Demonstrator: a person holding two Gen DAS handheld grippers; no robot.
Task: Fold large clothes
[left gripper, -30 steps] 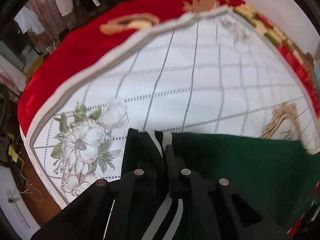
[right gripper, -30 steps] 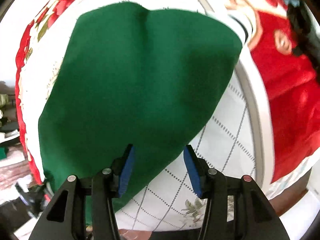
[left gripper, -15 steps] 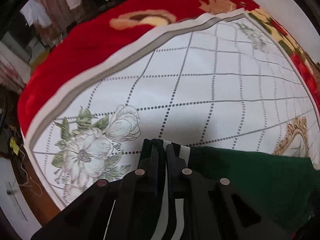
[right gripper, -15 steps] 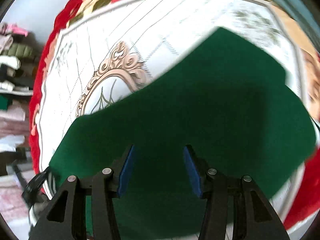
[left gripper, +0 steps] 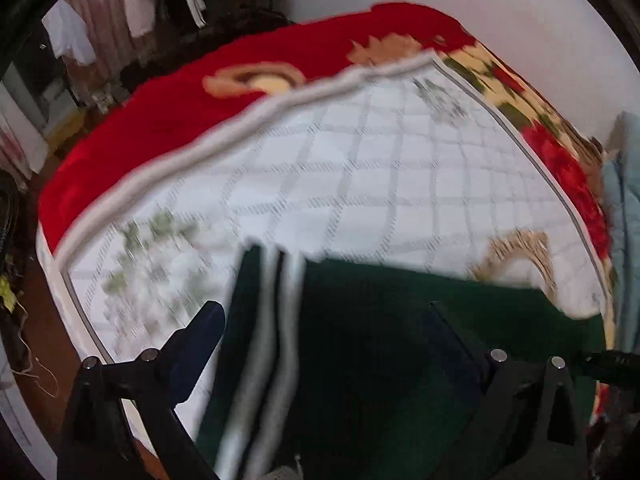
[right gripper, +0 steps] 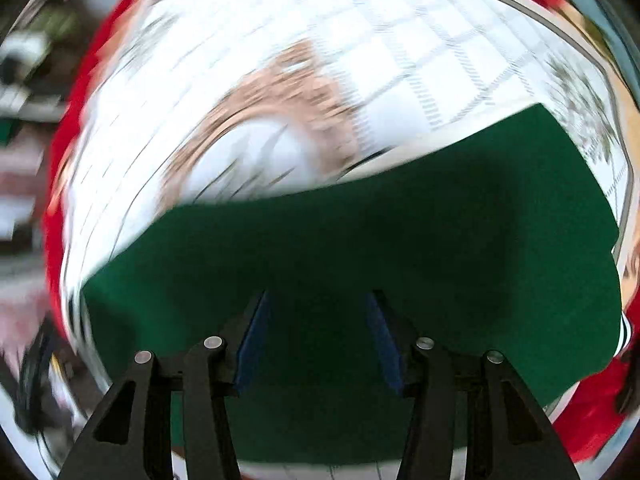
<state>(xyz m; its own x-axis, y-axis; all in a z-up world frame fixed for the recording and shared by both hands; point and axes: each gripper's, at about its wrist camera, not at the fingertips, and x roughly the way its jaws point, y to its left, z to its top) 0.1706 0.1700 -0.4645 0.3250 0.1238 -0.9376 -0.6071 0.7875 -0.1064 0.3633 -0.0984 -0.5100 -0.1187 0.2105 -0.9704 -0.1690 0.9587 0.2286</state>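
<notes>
A dark green garment [left gripper: 380,320] with a black-and-white striped hem [left gripper: 276,320] lies flat on a white quilted bed cover [left gripper: 360,184]. My left gripper [left gripper: 324,332] hangs above the striped hem. Its jaws are opening wide, the hem lies loose beneath them, and no pad touches it. In the right wrist view the same green garment [right gripper: 360,232] fills the lower half. My right gripper [right gripper: 320,320] hovers over it, blue pads [right gripper: 256,332] half apart and nothing pinched between them. Both views are blurred by motion.
A red blanket [left gripper: 160,120] lies under the white cover and borders it. Clothes hang at the upper left [left gripper: 132,4], and light blue fabric [left gripper: 624,200] lies at the bed's right edge. The white cover [right gripper: 280,80] with a gold ornament stretches beyond the garment.
The left gripper was shut on the striped hem; its jaws have sprung wide and let it go. The right gripper has swept across the green garment and rolled, jaws unchanged.
</notes>
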